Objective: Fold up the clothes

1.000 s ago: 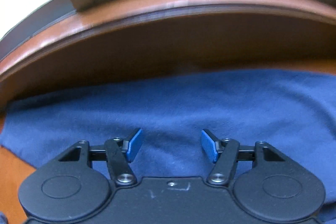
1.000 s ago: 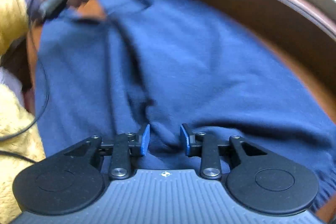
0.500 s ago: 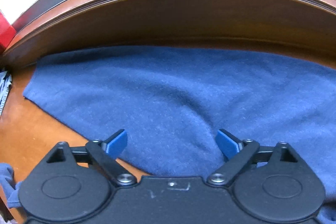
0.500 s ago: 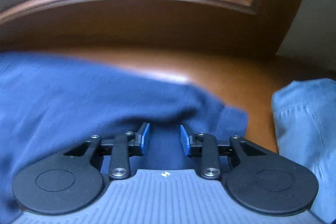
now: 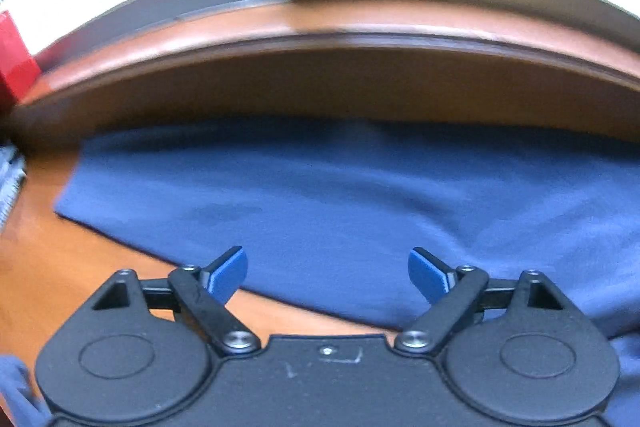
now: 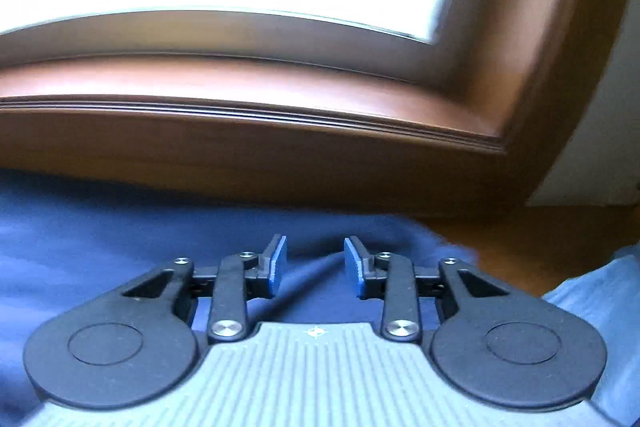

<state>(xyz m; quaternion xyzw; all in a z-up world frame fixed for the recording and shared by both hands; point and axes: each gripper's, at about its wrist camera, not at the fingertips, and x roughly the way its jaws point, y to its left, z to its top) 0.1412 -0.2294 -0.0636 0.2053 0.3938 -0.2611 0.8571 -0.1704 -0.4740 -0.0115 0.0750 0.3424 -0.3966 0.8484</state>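
Wooden table (image 5: 80, 291) under bright window, sill (image 5: 360, 23) along far edge. Navy garment (image 5: 340, 195) spread flat across table, far hem against back edge. Left gripper (image 5: 328, 273) over garment's near edge, jaws wide, just narrowed slightly, nothing pinched. Right gripper (image 6: 316, 263) low over navy cloth near its right end, jaws partly apart; fabric ridge between them, whether gripped cannot tell. Light blue garment (image 6: 592, 291) at right edge. Risk: loose cloth slips, fold lands crooked or bunches.
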